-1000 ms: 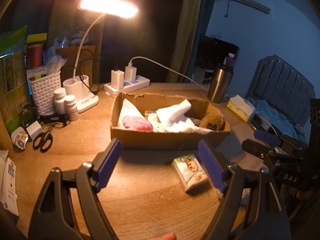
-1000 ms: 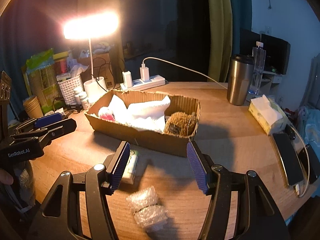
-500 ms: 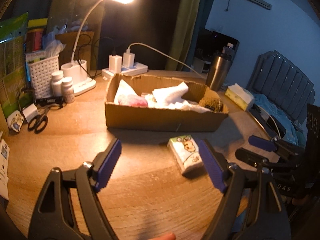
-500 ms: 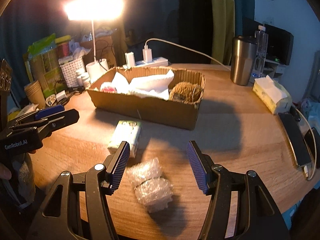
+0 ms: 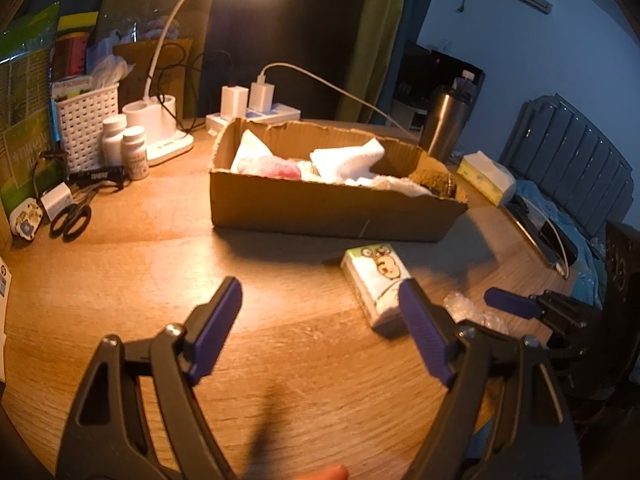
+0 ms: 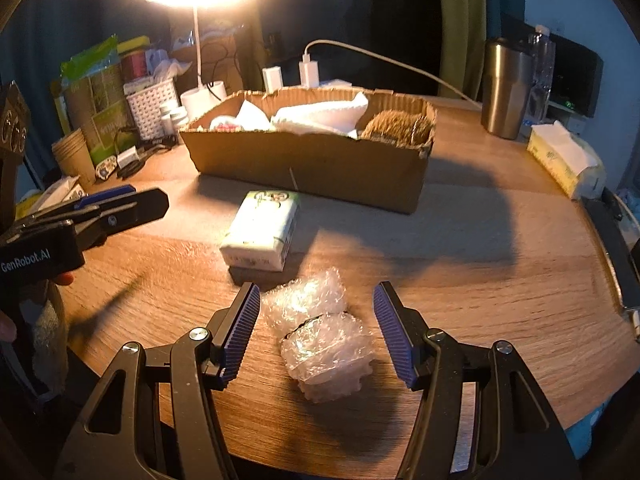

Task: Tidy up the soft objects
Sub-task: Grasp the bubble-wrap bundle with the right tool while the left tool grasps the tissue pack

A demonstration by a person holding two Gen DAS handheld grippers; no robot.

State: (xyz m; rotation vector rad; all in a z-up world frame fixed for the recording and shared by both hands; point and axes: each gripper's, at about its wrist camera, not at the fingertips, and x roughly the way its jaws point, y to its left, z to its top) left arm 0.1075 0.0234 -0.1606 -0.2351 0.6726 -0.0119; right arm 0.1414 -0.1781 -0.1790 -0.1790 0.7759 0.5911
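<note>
Scissors (image 5: 71, 219) and white pill bottles (image 5: 125, 145) at far left on the wooden table (image 5: 120, 280). Left gripper (image 5: 320, 320) spread wide, holding nothing, tissue pack (image 5: 376, 282) just beside its right finger. Cardboard box (image 5: 328, 208) beyond, with white cloths (image 5: 348, 158) and brown fuzzy item (image 6: 396, 128) inside. Right gripper (image 6: 316, 330) wide apart, straddling bubble-wrap bundle (image 6: 320, 336), not clamped.
</note>
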